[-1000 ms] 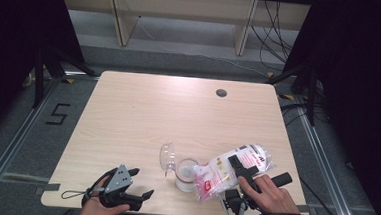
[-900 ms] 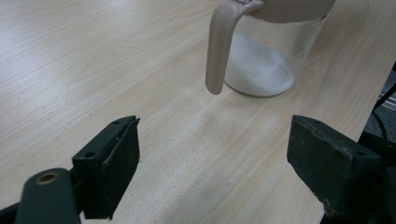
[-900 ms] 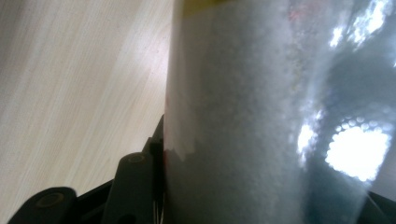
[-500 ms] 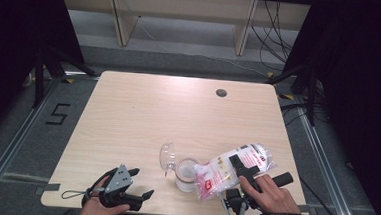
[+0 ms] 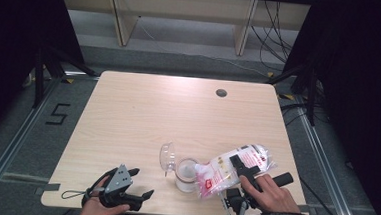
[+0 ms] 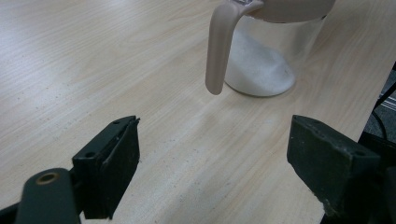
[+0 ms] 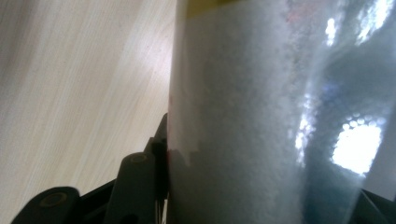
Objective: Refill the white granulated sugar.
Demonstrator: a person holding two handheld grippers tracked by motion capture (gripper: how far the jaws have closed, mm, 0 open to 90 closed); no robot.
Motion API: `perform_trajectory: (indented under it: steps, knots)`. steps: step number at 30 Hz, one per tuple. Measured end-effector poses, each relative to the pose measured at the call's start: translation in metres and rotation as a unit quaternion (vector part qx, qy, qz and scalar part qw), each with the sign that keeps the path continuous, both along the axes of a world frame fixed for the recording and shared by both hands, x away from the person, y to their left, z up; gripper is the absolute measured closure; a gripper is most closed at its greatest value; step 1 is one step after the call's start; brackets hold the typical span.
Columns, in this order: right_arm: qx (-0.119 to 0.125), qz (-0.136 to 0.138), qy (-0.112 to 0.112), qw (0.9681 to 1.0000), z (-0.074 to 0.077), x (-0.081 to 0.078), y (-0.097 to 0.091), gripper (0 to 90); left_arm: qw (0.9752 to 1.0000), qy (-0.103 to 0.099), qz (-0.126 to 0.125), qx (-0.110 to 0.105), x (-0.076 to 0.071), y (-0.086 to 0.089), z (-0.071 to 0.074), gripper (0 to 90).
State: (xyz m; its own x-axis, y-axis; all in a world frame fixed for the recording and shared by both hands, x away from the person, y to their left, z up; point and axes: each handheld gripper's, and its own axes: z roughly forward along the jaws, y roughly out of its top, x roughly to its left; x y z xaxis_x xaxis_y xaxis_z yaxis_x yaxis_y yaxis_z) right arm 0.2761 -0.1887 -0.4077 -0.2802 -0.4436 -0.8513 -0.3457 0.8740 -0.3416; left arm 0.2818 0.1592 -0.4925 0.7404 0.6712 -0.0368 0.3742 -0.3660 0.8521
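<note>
A clear jar [image 5: 186,174] with white granules in its bottom stands near the table's front edge, its lid [image 5: 166,156] hinged open to the left. My right gripper [image 5: 243,167] is shut on a plastic bag of white granules [image 5: 235,166], which lies tilted with its lower end over the jar's mouth. In the right gripper view the bag [image 7: 261,112] sits tight against the left finger [image 7: 140,182]. My left gripper [image 5: 141,182] rests open at the front left of the table. Its view shows the jar [image 6: 266,60] and a beige handle [image 6: 217,46] beyond the gripper [image 6: 215,172], with nothing between the jaws.
The wooden table [image 5: 143,114] has a dark cable hole [image 5: 221,93] at the back right. Shelving [image 5: 184,7] and cables stand behind the table. Dark curtains hang on both sides.
</note>
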Motion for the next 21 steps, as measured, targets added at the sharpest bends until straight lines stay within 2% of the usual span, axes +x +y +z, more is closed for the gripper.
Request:
perform_trajectory:
  steps: [4, 5, 6, 7, 8, 10, 11, 12, 14, 17, 19, 20, 21]
  knots:
    - [0.004, 0.002, 0.000, 1.0000, 0.0002, -0.0001, -0.0002, 57.9, 1.0000, 0.000, 0.000, 0.000, 0.0000, 0.0000, 0.0000, 16.8]
    - [0.009, -0.008, 0.009, 0.9999, -0.0012, -0.0004, -0.0011, 57.9, 1.0000, 0.000, 0.000, 0.000, 0.0000, 0.0000, -0.0001, 16.9]
    - [0.002, -0.004, 0.008, 1.0000, 0.0003, -0.0003, -0.0001, 57.9, 1.0000, 0.000, 0.000, 0.000, 0.0000, 0.0000, 0.0000, 16.9]
    - [0.015, -0.014, 0.008, 0.9998, -0.0010, -0.0016, -0.0009, 58.0, 1.0000, -0.001, 0.001, 0.000, -0.0001, -0.0001, 0.0000, 16.9]
    - [0.015, -0.019, 0.013, 0.9996, -0.0008, -0.0023, -0.0011, 58.0, 1.0000, -0.001, 0.003, 0.001, -0.0004, 0.0000, 0.0003, 16.9]
    - [0.013, -0.015, 0.015, 0.9997, -0.0002, -0.0023, -0.0007, 58.1, 1.0000, 0.000, 0.000, 0.000, 0.0000, 0.0000, -0.0001, 16.9]
    - [0.003, -0.002, 0.014, 0.9999, 0.0013, -0.0008, 0.0008, 58.2, 1.0000, 0.000, 0.000, 0.000, -0.0001, -0.0001, -0.0001, 16.8]
    - [0.020, -0.012, 0.014, 0.9996, -0.0007, -0.0023, -0.0010, 58.2, 1.0000, 0.000, 0.000, 0.000, -0.0001, 0.0000, 0.0000, 16.9]
    - [0.014, 0.002, 0.012, 0.9998, 0.0008, -0.0007, 0.0000, 58.3, 1.0000, 0.000, 0.000, 0.000, -0.0001, 0.0000, 0.0000, 16.9]
    - [0.020, -0.016, 0.019, 0.9995, -0.0003, -0.0023, -0.0010, 58.4, 1.0000, -0.001, 0.000, 0.000, -0.0001, -0.0001, -0.0002, 16.9]
    - [0.016, -0.015, 0.019, 0.9996, -0.0005, -0.0021, -0.0008, 58.5, 1.0000, 0.000, 0.000, 0.000, 0.0000, 0.0000, 0.0001, 16.9]
    - [-0.001, 0.002, 0.017, 0.9999, 0.0016, -0.0002, 0.0011, 58.5, 1.0000, 0.000, 0.000, 0.000, 0.0000, 0.0001, 0.0000, 16.9]
    - [0.015, -0.009, 0.018, 0.9997, -0.0004, -0.0013, -0.0007, 58.6, 1.0000, 0.000, 0.002, 0.001, -0.0003, 0.0001, 0.0002, 16.9]
